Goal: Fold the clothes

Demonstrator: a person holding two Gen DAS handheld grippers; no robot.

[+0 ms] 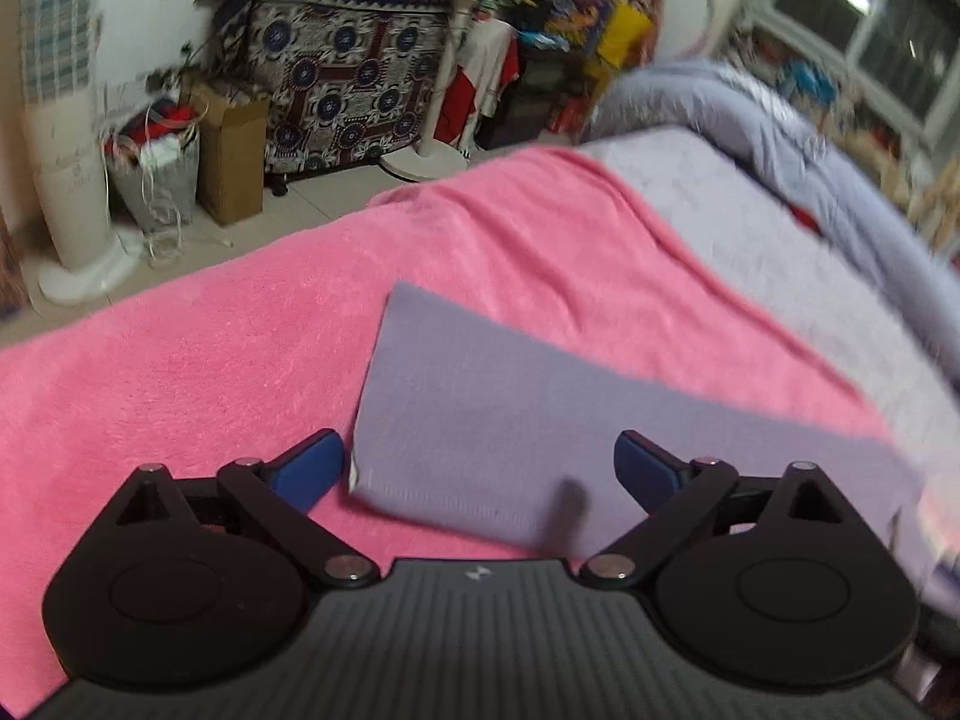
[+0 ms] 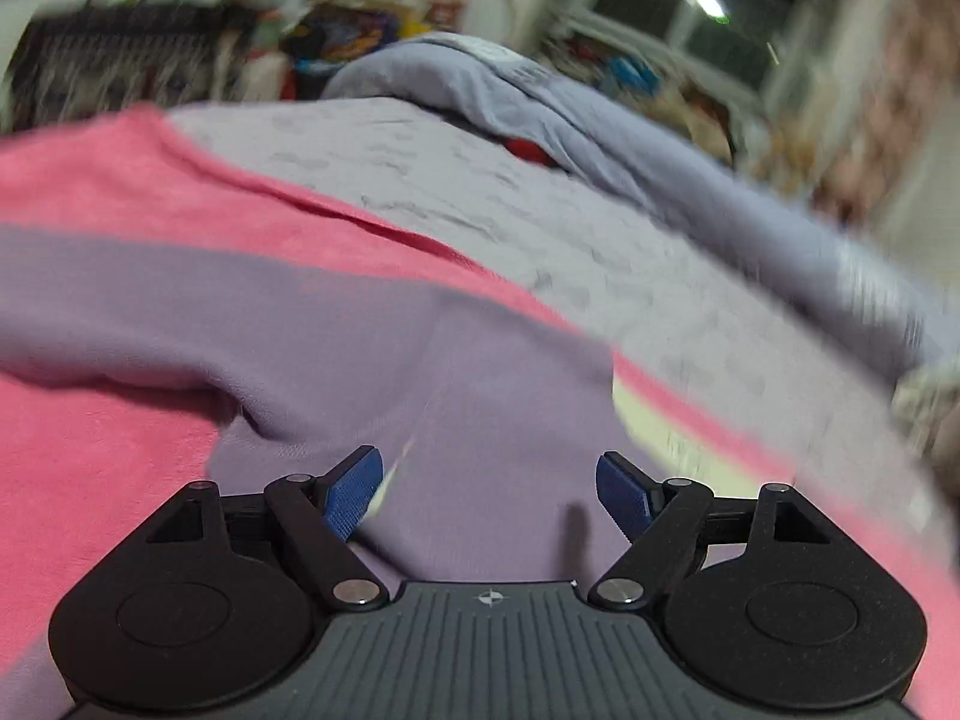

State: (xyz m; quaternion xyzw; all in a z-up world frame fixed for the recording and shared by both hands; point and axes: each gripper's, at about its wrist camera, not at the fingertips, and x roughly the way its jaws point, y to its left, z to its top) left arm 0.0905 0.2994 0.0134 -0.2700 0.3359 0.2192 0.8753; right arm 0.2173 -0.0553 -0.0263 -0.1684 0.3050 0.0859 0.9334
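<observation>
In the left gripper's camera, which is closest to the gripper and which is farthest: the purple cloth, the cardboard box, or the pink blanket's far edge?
From the left gripper:
1. Purple cloth, lying right between its fingers.
2. Pink blanket far edge, straight ahead.
3. Cardboard box, on the floor, far left.

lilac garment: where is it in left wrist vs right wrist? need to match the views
Left wrist: lilac garment lies lower centre on the pink blanket, a flat strip running to the right edge, ahead of the open left claw.
Right wrist: it fills centre-left, bunched, reaching under the open right claw.
Shared landmark: the window, upper right.
</observation>
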